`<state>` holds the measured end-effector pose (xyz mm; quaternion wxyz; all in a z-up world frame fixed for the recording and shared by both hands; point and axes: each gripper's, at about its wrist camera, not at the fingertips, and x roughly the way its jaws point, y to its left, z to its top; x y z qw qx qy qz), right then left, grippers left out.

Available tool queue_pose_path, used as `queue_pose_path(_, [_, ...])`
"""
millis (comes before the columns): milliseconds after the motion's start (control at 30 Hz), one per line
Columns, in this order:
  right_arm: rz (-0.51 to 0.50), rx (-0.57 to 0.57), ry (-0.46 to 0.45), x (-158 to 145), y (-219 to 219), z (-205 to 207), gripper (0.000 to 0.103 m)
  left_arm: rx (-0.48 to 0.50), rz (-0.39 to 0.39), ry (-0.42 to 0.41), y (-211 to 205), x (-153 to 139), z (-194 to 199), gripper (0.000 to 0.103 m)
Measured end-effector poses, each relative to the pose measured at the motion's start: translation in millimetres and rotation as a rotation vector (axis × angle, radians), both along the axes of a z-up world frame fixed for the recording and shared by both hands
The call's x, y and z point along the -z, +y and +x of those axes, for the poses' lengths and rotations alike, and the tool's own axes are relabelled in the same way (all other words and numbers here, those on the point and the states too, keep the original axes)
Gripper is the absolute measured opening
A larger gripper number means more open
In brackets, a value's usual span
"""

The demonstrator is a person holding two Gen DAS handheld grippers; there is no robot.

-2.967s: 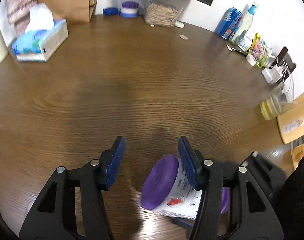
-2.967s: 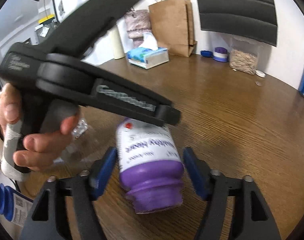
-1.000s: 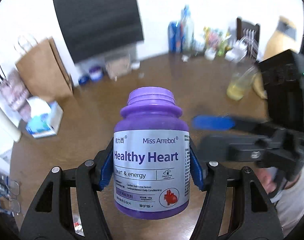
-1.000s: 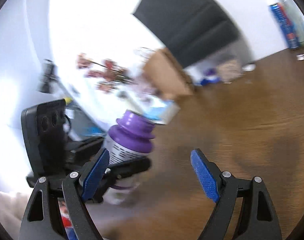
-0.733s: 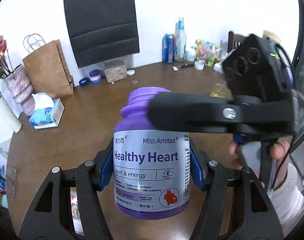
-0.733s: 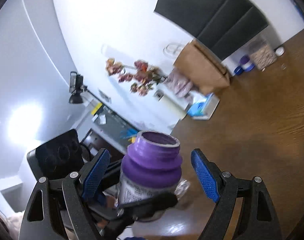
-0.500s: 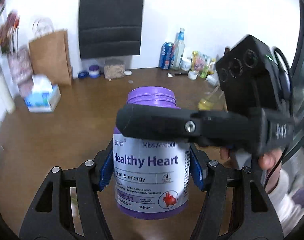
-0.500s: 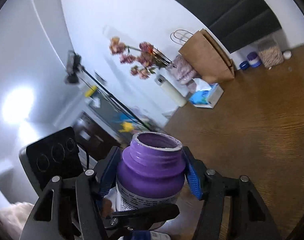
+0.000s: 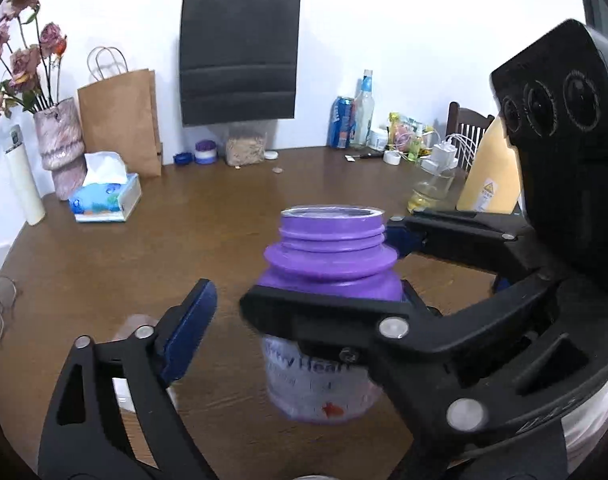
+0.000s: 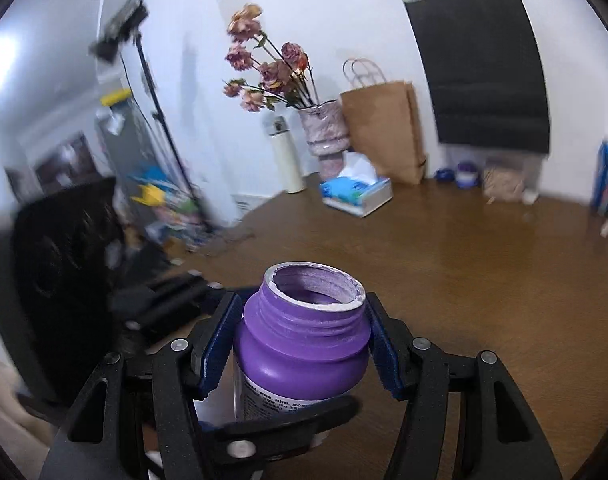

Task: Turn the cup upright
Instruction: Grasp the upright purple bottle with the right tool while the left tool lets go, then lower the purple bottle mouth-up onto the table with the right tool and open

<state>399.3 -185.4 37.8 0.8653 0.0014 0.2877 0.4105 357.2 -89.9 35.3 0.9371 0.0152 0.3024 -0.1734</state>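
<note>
The purple cup (image 10: pixel 304 344) is held upright above the table (image 10: pixel 484 280), pinched at its shoulder by the right gripper (image 10: pixel 302 350). The left gripper (image 9: pixel 264 320), at 9 o'clock, has its jaws spread. The plastic seems light, stiff and smooth; the ridged neck is judged safest.
</note>
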Motion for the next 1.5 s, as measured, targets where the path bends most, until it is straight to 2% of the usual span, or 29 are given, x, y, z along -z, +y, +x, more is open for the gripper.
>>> queue_pose_path(100, [-0.051,0.020,-0.058,0.4,21.7,-10.3,0.065,0.021,0.015,-0.009,20.4,3.7,-5.5,0.095])
queue_pose_path(167, [-0.058,0.026,-0.066,3.3,35.1,-15.7,0.065,-0.012,0.053,-0.060,33.8,8.7,-13.8,0.101])
queue_pose_path(233, [-0.093,0.042,-0.099,8.9,56.0,-21.3,0.065,-0.045,0.079,-0.116,42.7,17.5,-20.2,0.103])
queue_pose_path(300, [-0.137,0.057,-0.124,17.7,75.7,-23.5,0.065,-0.067,0.090,-0.134,51.9,25.2,-20.2,0.103])
queue_pose_path(533, [-0.209,0.121,-0.132,41.3,102.8,-16.3,0.065,-0.076,0.041,-0.017,76.5,52.3,5.2,0.103])
queue_pose_path(667, [-0.231,0.167,-0.139,41.6,101.1,-16.0,0.065,-0.047,0.020,0.018,77.2,54.6,10.3,0.103])
queue_pose_path(900, [-0.235,0.201,-0.156,22.6,86.7,-25.6,0.065,-0.030,0.040,-0.032,69.0,43.1,-6.7,0.103])
queue_pose_path(1000, [-0.235,0.231,-0.145,16.3,73.9,-28.6,0.065,-0.040,0.062,-0.025,66.1,37.9,-14.7,0.103])
queue_pose_path(1167, [-0.232,0.246,-0.120,12.9,44.9,-44.3,0.065,-0.103,0.056,-0.006,79.1,35.8,-36.0,0.103])
queue_pose_path(1333, [-0.328,0.204,-0.113,26.2,29.0,-78.5,0.064,-0.167,0.090,-0.021,85.6,41.9,-72.4,0.103])
queue_pose_path(1400, [-0.352,0.188,-0.101,34.4,27.8,-89.5,0.059,-0.201,0.085,-0.024,86.4,45.1,-89.7,0.103])
queue_pose_path(1500, [-0.398,0.161,-0.087,55.5,30.3,-108.7,0.059,-0.252,0.050,-0.019,86.7,50.1,-106.6,0.103])
